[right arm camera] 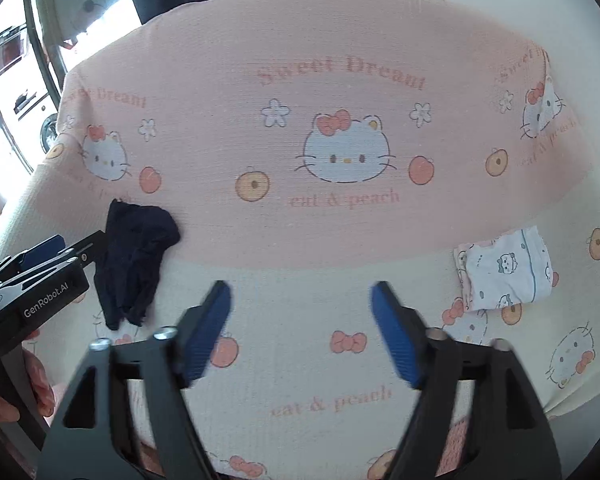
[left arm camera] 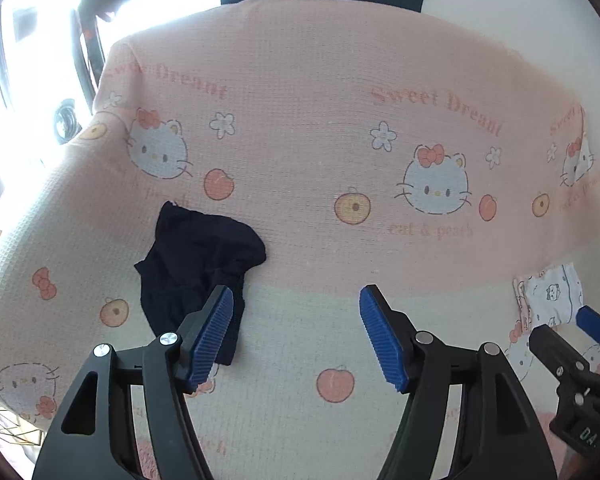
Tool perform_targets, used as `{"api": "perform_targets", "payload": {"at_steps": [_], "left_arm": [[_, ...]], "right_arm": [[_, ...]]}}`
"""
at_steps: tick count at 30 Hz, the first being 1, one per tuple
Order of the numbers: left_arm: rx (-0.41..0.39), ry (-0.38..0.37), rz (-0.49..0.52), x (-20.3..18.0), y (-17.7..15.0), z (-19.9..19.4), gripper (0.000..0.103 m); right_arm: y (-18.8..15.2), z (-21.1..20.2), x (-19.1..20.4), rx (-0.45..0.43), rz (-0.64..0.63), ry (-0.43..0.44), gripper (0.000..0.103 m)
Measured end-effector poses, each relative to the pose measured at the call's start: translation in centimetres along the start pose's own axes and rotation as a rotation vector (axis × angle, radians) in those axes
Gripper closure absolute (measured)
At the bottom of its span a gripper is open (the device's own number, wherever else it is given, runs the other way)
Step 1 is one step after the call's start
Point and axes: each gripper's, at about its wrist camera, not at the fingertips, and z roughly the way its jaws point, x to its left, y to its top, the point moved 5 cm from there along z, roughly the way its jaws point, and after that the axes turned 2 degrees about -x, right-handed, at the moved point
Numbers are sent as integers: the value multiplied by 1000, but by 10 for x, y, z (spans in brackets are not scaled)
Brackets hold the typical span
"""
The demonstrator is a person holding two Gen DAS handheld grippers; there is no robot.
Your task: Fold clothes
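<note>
While both our grippers hang above the blanket [left arm camera: 300, 80], neither holds anything. Our left gripper [left arm camera: 296, 320] has its blue pads [left arm camera: 212, 336] spread wide, with bare blanket between them. Our right gripper [right arm camera: 300, 320] is spread just as wide over the cream band of the blanket.

A dark garment [left arm camera: 196, 268] lies crumpled on the blanket, at the line where the pink band meets the cream one. In the left wrist view our left pad overlaps its lower edge; whether they touch, we cannot tell. A small white printed garment [right arm camera: 504, 268] lies folded well apart from it, to the right, on the same line.

In the right wrist view a hand [right arm camera: 40, 376] shows under the left gripper's body at the left edge.
</note>
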Motion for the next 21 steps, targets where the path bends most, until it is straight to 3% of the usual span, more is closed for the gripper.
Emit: {"api": "perform_targets", "payload": {"at_steps": [3,6,14,21], "left_arm": [[-36,-11,-16,13,-16,-32,32],[-52,-38,-42,19,-36,-62,28],[-15,-104,-5,11,-101,-113,27],[-5,-93,-14,6,-134,-146,27]], "right_arm": [[-10,-29,21,-56,-41,-11,4],[-26,-52,34,-59,-71,-19,1],[-84,-96,21,-30,-9,-65,1],[-131,-128,7,7,46,-82,1]]}}
